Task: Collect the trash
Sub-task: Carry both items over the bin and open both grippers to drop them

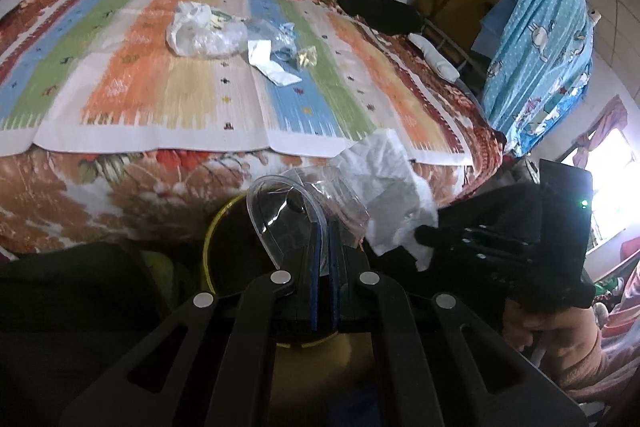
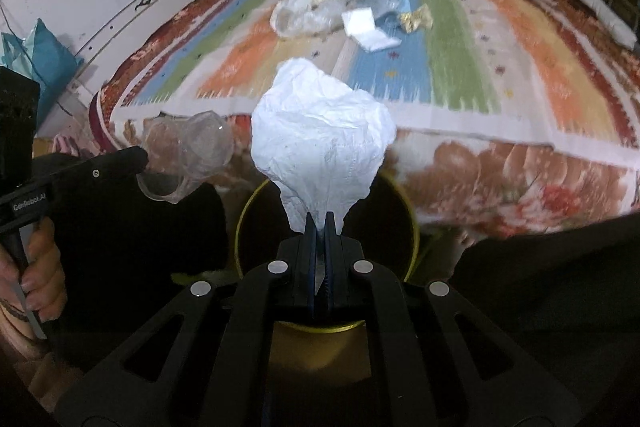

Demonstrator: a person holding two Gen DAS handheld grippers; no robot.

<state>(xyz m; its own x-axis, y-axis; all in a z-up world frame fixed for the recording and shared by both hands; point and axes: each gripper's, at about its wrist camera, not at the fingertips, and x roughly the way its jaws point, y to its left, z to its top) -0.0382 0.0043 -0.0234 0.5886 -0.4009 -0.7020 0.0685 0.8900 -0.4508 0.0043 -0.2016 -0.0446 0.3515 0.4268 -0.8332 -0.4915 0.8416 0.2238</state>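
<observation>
While both grippers hang over the bin (image 2: 408, 223), the step in hand looks like dropping two bits of trash in. The right gripper (image 2: 319, 227) has its jaws pressed together on the bottom of a white crumpled paper (image 2: 320, 143), which stands up right above the dark mouth of the bin. The left gripper (image 1: 324, 231) has its jaws squeezed on a clear plastic piece (image 1: 288, 207), also above the bin, a bit to the left of the paper.

Next, I think each pair of jaws needs to spread so the trash falls straight in. The paper is light and may float sideways, so it should be let go low and over the middle. The plastic sits near the bin's left edge, so it may need to slide in a little first.

Both grippers point forward at the bed (image 2: 520, 163), side by side and close. A bare hand (image 2: 40, 275) grips the left handle.

More trash waits on the bed's striped mat (image 1: 132, 83): a clear bag (image 1: 200, 31), a white packet (image 1: 268, 63) and a gold wrapper (image 2: 416, 17), all well apart from the bin.
</observation>
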